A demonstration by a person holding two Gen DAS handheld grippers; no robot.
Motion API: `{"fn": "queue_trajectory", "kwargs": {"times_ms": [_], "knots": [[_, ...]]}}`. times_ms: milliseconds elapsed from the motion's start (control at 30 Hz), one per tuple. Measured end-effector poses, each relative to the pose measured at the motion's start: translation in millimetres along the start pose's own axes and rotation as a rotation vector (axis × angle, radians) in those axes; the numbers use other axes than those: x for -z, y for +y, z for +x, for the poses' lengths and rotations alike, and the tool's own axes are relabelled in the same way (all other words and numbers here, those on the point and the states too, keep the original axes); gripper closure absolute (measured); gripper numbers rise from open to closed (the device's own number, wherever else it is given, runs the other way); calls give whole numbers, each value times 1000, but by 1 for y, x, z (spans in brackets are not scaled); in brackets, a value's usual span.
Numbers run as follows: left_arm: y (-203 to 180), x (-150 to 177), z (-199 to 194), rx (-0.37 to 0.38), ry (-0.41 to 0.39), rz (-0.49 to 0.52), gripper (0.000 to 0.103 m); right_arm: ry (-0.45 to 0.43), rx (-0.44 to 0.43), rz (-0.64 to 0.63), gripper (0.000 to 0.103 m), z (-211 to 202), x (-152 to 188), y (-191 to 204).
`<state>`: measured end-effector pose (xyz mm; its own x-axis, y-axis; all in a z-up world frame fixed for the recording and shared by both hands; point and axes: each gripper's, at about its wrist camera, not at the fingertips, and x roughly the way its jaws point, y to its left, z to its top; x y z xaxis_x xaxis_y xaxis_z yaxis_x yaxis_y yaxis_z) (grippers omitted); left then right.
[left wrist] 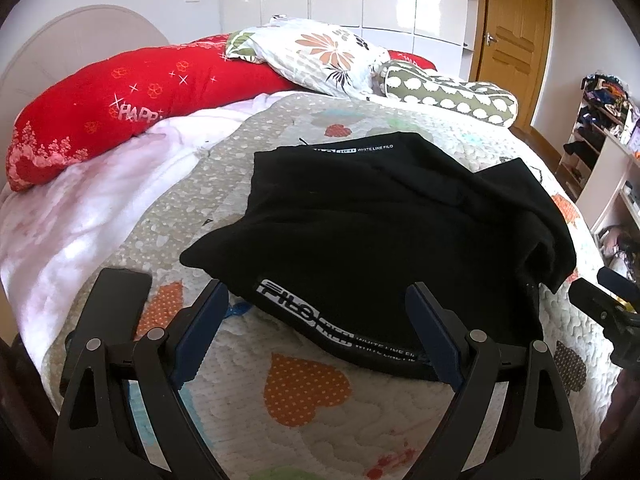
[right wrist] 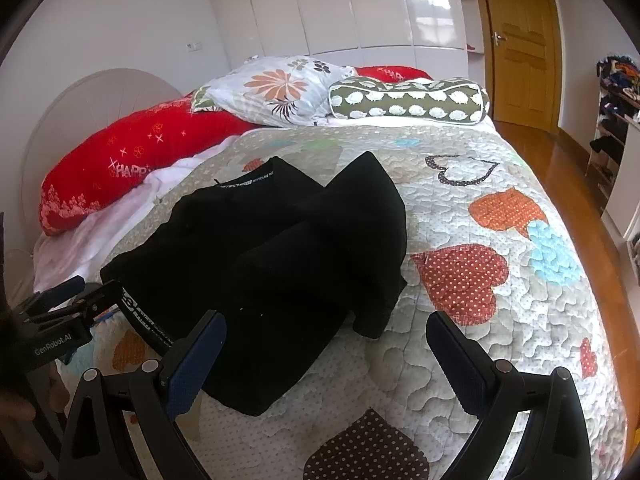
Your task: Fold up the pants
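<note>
Black pants (left wrist: 380,232) with a white-lettered waistband (left wrist: 320,320) lie folded in a loose heap on the quilted bed; they also show in the right wrist view (right wrist: 280,260). My left gripper (left wrist: 316,312) is open, its fingers either side of the waistband edge, just above it. My right gripper (right wrist: 326,344) is open and empty, over the near right corner of the heap. The right gripper's body shows at the left wrist view's right edge (left wrist: 608,304), and the left gripper shows at the right wrist view's left edge (right wrist: 68,312).
The bed has a heart-patterned quilt (right wrist: 480,240). A red pillow (left wrist: 120,100), a floral pillow (left wrist: 320,56) and a green dotted bolster (right wrist: 408,100) lie at the head. A wooden door (right wrist: 520,40) and cluttered shelves (left wrist: 604,120) stand to the right.
</note>
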<state>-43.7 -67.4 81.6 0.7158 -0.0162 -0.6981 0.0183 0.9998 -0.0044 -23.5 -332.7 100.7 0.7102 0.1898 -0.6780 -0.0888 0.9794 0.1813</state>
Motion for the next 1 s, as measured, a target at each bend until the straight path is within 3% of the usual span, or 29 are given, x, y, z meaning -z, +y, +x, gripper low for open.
{"fn": "queue_trajectory", "kwargs": {"times_ms": [533,767,867,1000], "knots": [[0,-3,7,6,8,-9,12,-2,4,-24,3,10,-10,5],[9,-5,20,8,34,-46,12,-51,73,8,3,15,-37,-19],[11,-4,27,8,44,-52,12,-27,87,10,3,32,-53,-28],[15,-3,36,-6,56,-50,12,4,28,-13,3,52,-62,-24]]}}
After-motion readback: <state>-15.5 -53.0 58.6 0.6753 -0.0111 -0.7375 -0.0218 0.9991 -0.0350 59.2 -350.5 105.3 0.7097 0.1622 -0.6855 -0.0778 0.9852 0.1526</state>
